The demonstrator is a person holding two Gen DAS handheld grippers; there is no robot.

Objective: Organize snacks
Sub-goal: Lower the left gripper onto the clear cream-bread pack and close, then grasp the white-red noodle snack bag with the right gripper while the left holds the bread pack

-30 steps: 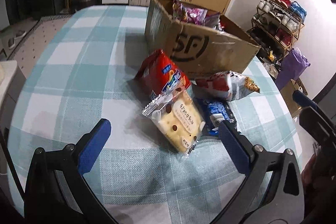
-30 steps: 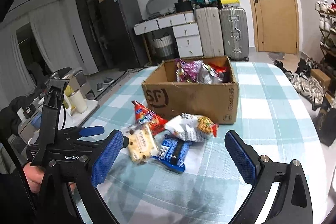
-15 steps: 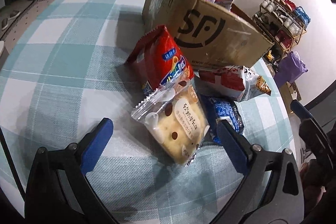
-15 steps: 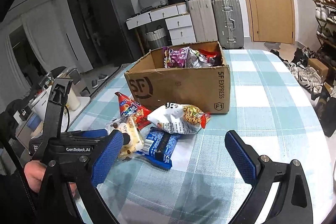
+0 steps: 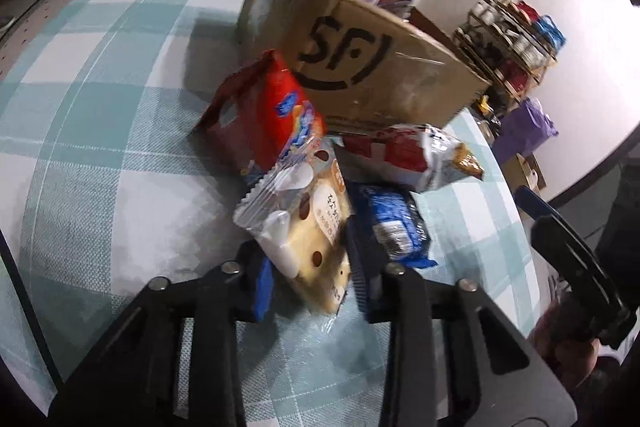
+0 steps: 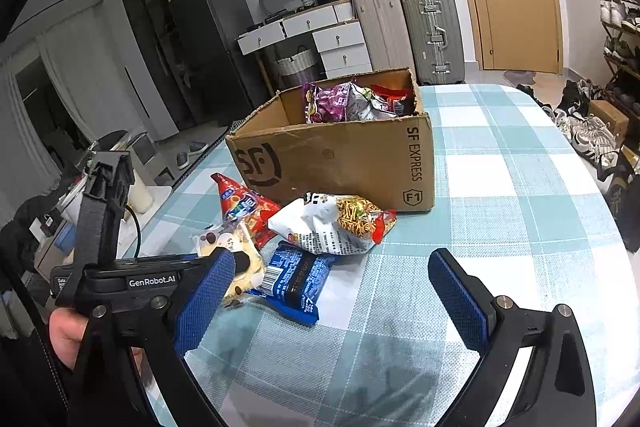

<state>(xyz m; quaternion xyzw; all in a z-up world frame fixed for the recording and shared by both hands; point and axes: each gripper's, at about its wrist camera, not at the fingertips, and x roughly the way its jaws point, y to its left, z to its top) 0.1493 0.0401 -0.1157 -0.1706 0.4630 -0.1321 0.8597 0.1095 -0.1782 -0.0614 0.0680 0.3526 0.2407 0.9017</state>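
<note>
- The left hand-held gripper (image 5: 312, 277) is closing its jaws on the near end of the clear-wrapped bread packet (image 5: 308, 227), which lies on the table (image 5: 100, 147) in front of the cardboard box (image 5: 360, 67); the pads look to be just meeting the wrapper.
- The right hand-held gripper (image 6: 332, 303) hangs wide open above the table with nothing between its jaws.
- Risk: the pinch may catch only slack film, so the packet could slide out on lifting.
- Risk: the soft bread may be crushed by a hard squeeze.
- Risk: the packet touches the red bag (image 5: 272, 115) and the blue packet (image 5: 392, 223), which may be dragged along.
- The packet's long axis runs from the gripper towards the box, its crimped far end angled up-left in the left wrist view.
</note>
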